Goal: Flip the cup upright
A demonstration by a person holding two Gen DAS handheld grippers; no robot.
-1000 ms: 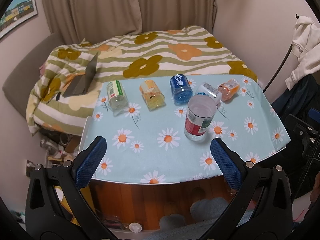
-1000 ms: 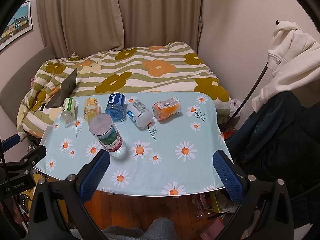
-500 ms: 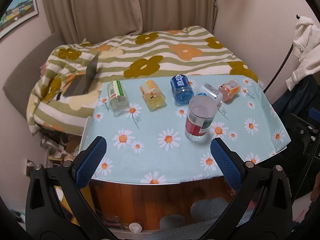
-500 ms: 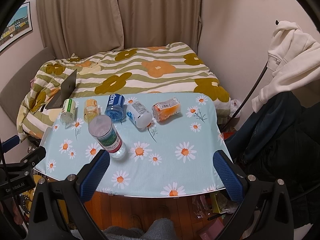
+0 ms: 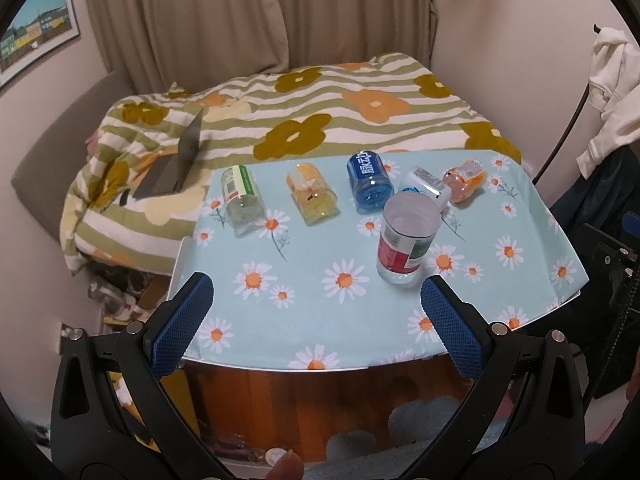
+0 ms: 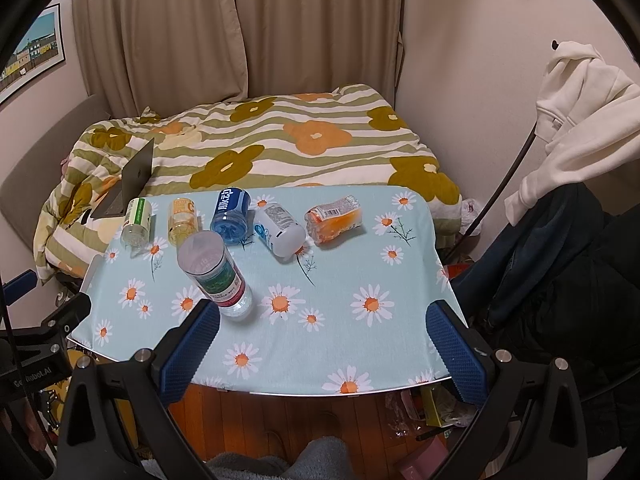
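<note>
Nothing much has shifted since a moment ago: both views sit almost unchanged. Left hand-held gripper (image 5: 316, 316) released, jaws wide, short of the counter (image 5: 280, 352); right hand-held gripper (image 6: 322, 344) likewise spread and empty. On the daisy cloth the cup (image 5: 406, 238) stands upright, with five cups lying on their sides just behind it. Beyond the counter, a bed (image 6: 280, 148) with a flowered quilt, curtains (image 6: 240, 32) behind.

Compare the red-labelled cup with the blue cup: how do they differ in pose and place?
The red-labelled cup stands upright, mouth up; the blue cup lies on its side. The red-labelled cup sits nearer the table's front edge; the blue cup lies in the back row with the other tipped cups. Both are clear plastic, and no claw touches either.
</note>
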